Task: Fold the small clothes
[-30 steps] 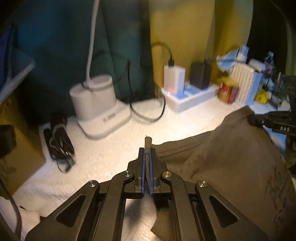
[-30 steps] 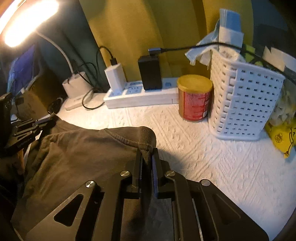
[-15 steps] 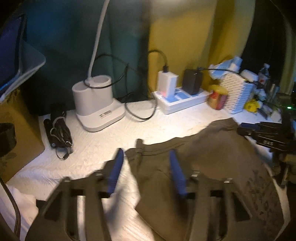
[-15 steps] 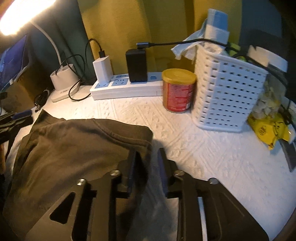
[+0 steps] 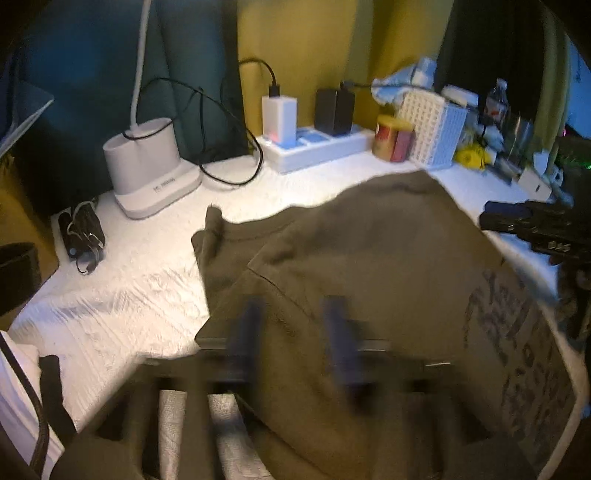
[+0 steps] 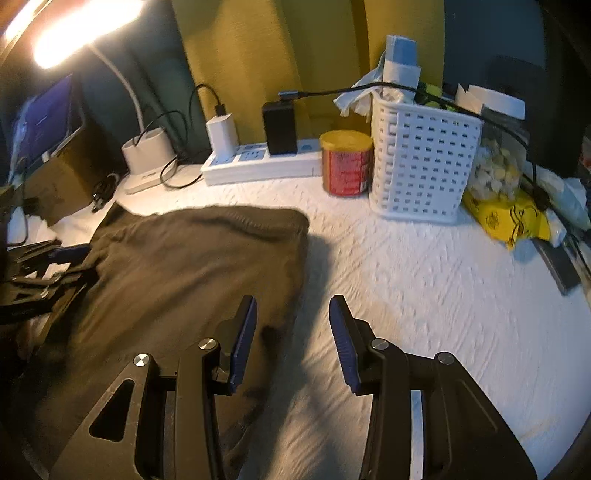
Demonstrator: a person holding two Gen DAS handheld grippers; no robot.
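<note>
An olive-brown shirt (image 6: 192,266) lies part-folded on the white textured table (image 6: 424,295); the right gripper (image 6: 291,332) stands spread and empty at its edge; the left gripper (image 5: 295,332), blurred, shows parted fingers over cloth, having just been closing; soft, light fabric, best pinched at hem corners.

Dim warm room; desk lamp (image 6: 85,29) glare top left; left view motion-blurred; fisheye edges

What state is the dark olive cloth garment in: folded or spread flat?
Folded: on the dark olive cloth garment, one layer lies doubled over another, its edge crossing the lower layer.
</note>
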